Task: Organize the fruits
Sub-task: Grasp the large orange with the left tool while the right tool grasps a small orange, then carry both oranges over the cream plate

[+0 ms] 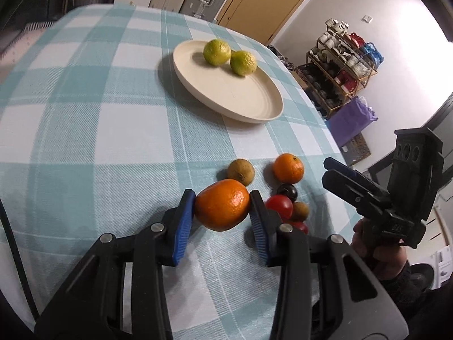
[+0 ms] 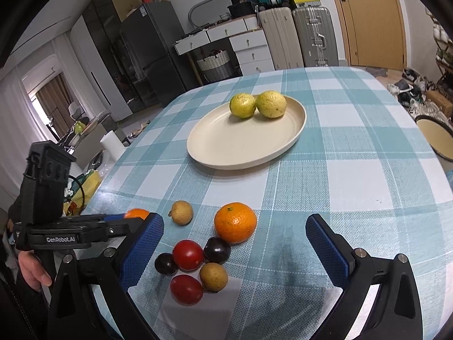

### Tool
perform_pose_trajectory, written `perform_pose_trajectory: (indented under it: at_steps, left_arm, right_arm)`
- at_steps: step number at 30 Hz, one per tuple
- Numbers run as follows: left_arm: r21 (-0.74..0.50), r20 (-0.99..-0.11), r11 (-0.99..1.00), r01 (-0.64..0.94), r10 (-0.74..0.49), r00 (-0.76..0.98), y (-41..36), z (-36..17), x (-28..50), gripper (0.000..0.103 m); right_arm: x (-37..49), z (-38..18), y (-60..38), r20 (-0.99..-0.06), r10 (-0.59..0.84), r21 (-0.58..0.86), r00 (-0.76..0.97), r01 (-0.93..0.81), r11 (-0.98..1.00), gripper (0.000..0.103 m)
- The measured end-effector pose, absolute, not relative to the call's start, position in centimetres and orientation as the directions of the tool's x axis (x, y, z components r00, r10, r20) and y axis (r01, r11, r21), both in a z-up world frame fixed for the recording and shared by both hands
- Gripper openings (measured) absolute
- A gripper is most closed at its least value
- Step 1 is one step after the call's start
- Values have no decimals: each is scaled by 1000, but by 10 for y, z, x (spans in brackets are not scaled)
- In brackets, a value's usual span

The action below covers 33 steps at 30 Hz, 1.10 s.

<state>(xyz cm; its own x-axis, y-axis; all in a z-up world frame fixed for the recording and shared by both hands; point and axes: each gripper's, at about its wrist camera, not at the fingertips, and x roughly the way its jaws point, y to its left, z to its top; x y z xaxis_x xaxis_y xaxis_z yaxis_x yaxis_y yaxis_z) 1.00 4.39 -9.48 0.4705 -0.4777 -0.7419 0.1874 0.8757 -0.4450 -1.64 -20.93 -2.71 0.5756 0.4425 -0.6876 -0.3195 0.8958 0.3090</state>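
My left gripper (image 1: 222, 198) is shut on a large orange (image 1: 222, 205), its blue pads pressing both sides, low over the checked cloth. Just right of it lie a second orange (image 1: 288, 168), a brown fruit (image 1: 240, 172), a dark plum (image 1: 287, 192) and a red tomato (image 1: 279, 206). Farther back, a cream plate (image 1: 254, 104) holds two green citrus fruits (image 1: 216, 51). My right gripper (image 2: 235, 223) stands open over the pile of small fruits, with the second orange (image 2: 235, 222) and a tomato (image 2: 188, 255) beneath it. The plate (image 2: 240, 144) lies beyond.
The table edge runs close to the fruit pile on the right in the left wrist view. A hand (image 1: 379, 255) holds the right gripper's handle there. Another round dish (image 2: 436, 138) shows at the right edge of the right wrist view. Bare cloth lies between pile and plate.
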Motion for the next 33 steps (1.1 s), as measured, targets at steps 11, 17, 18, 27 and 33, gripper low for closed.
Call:
perform_pose_trajectory:
  at_steps: [11, 17, 18, 27, 33]
  left_arm:
    - [-410, -760, 900, 152, -428, 489, 58, -100, 14, 36]
    - [-407, -764, 902, 147, -424, 486, 60, -102, 14, 36]
    - [-408, -764, 901, 148, -426, 484, 59, -102, 14, 36]
    - [-401, -773, 903, 156, -424, 472, 53, -103, 16, 36]
    - [-400, -777, 904, 151, -421, 468, 53, -102, 18, 36]
  right_arm:
    - [-1, -44, -205, -710, 464, 359, 530, -294, 886, 102]
    - [7, -50, -206, -708, 486, 397, 512, -281, 874, 91]
    - [8, -52, -205, -710, 491, 403, 505, -281, 871, 87]
    - [9, -55, -202, -723, 492, 406, 485, -277, 871, 73]
    - [9, -57, -198, -727, 500, 410, 472, -286, 866, 48]
